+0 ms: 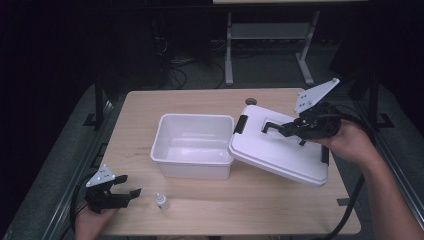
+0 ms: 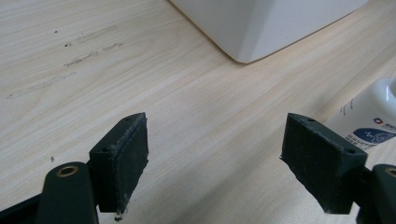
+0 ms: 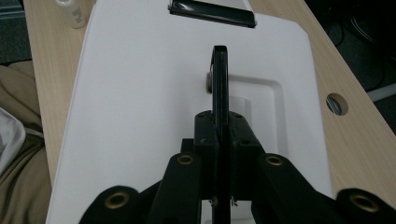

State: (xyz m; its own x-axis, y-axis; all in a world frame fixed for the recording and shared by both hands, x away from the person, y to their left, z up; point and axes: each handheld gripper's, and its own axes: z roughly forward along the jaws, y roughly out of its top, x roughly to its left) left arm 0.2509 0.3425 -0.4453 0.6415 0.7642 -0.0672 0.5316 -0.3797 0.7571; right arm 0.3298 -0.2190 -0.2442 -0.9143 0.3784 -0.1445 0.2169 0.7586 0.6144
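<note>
An open white plastic box (image 1: pixel 192 145) stands in the middle of the wooden table (image 1: pixel 250 200). Its white lid (image 1: pixel 280 150) hangs tilted beside the box's right rim, and whether it touches that rim I cannot tell. My right gripper (image 1: pixel 274 129) is shut on the lid's thin black handle (image 3: pixel 220 79), which stands up out of its recess between the jaws (image 3: pixel 219 126). My left gripper (image 1: pixel 129 185) rests low at the table's front left, open with nothing between its pads (image 2: pixel 217 140). A small white bottle (image 1: pixel 161 201) stands just to its right, also at the edge of the left gripper view (image 2: pixel 369 126).
Black latches sit on the lid's ends (image 1: pixel 240 124) (image 3: pixel 212 13). A round cable hole (image 1: pixel 251 101) lies in the table behind the lid. The box's corner (image 2: pixel 261 23) is ahead of the left gripper. A metal table frame (image 1: pixel 229 45) stands on the dark floor beyond.
</note>
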